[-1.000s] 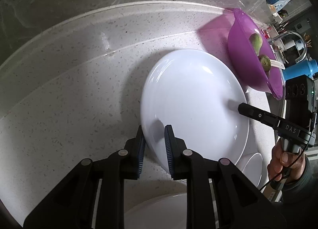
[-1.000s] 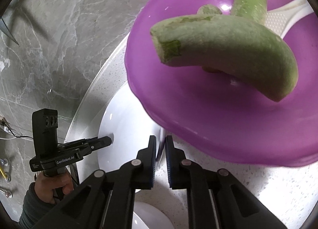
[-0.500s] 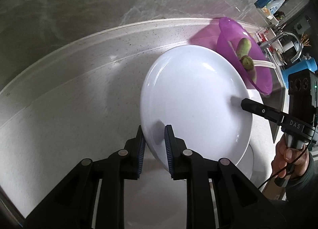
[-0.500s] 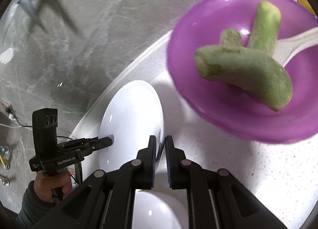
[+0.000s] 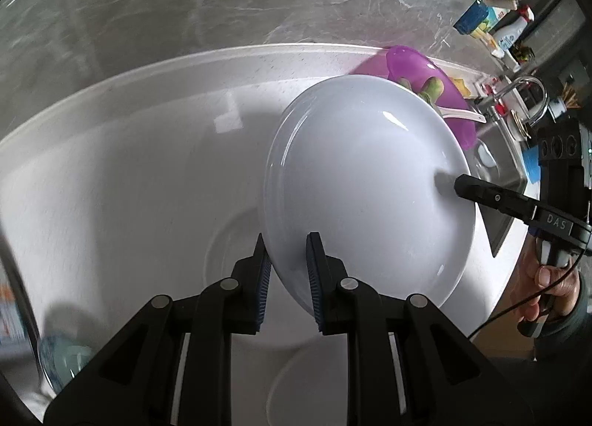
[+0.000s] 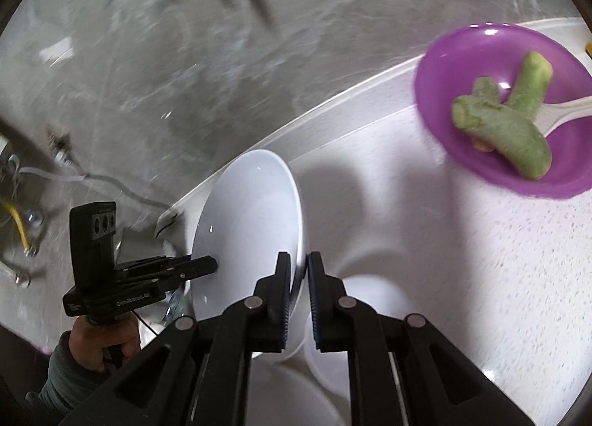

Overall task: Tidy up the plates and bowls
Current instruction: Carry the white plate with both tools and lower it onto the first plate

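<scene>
Left tongs [image 5: 286,270] nearly closed, pinching the near rim of the white plate [image 5: 362,182]; right tongs [image 6: 298,291] likewise clamping the opposite rim, seen edge-on there [image 6: 251,219]. Being held tilted above the pale speckled counter [image 5: 129,174], clear of it. Lying below on the counter, more white dishes [image 6: 362,315]. Sitting farther back near the counter's edge, a purple bowl [image 6: 477,56] with green vegetable pieces [image 6: 507,130] and a white spoon [image 6: 566,108].

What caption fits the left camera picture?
Two claws, left and right, hold a white plate above the counter.
</scene>
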Demonstrator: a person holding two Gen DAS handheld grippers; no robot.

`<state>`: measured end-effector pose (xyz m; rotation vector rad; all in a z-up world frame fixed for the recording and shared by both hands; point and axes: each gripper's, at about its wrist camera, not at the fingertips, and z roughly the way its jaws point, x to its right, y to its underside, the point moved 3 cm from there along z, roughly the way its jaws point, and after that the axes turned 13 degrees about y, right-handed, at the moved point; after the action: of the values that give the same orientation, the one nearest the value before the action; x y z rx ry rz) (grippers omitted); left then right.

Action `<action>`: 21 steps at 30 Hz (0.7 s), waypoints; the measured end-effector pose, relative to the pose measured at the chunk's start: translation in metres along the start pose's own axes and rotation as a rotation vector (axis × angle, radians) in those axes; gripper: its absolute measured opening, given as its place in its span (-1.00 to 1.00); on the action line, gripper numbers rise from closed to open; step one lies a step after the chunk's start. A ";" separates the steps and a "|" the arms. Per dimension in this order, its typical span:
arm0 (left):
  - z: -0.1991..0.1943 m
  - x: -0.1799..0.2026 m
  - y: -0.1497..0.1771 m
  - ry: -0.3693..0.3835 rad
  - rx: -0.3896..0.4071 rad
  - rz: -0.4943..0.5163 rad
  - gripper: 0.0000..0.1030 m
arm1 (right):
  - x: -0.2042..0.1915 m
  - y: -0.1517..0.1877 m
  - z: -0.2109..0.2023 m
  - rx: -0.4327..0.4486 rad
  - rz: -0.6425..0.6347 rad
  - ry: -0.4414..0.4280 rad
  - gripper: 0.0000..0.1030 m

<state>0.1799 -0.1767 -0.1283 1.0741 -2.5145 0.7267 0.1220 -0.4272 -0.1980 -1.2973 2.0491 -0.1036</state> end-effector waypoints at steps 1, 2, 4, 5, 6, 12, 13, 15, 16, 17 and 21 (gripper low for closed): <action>-0.006 0.002 0.010 -0.003 0.007 -0.009 -0.66 | -0.006 0.004 -0.001 -0.008 -0.020 -0.010 -0.77; -0.012 0.004 0.020 -0.007 0.015 -0.020 -0.66 | -0.010 0.008 -0.003 -0.015 -0.035 -0.019 -0.77; -0.024 0.008 0.043 -0.010 0.027 -0.042 -0.66 | -0.018 0.018 -0.007 -0.030 -0.066 -0.036 -0.77; -0.029 0.010 0.057 -0.015 0.035 -0.055 -0.66 | -0.021 0.024 -0.011 -0.041 -0.080 -0.046 -0.77; -0.032 0.011 0.067 -0.015 0.039 -0.067 -0.66 | -0.025 0.031 -0.012 -0.057 -0.096 -0.058 -0.77; -0.045 0.020 0.134 -0.023 0.076 -0.154 -0.66 | -0.031 0.069 -0.019 -0.131 -0.170 -0.080 -0.76; -0.044 0.022 0.144 -0.024 0.080 -0.168 -0.66 | -0.032 0.077 -0.018 -0.149 -0.184 -0.080 -0.76; -0.044 0.023 0.171 -0.018 0.087 -0.201 -0.66 | -0.031 0.090 -0.016 -0.181 -0.202 -0.080 -0.76; -0.041 0.023 0.181 -0.013 0.088 -0.220 -0.66 | -0.029 0.095 -0.016 -0.194 -0.207 -0.081 -0.76; -0.040 0.023 0.194 -0.007 0.089 -0.240 -0.66 | -0.028 0.100 -0.015 -0.207 -0.212 -0.082 -0.76; -0.029 0.023 0.236 0.013 0.086 -0.309 -0.66 | -0.025 0.120 -0.011 -0.256 -0.232 -0.082 -0.76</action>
<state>-0.0071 -0.0352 -0.1714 1.4406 -2.2493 0.7521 0.0299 -0.3508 -0.2267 -1.6660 1.8810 0.1093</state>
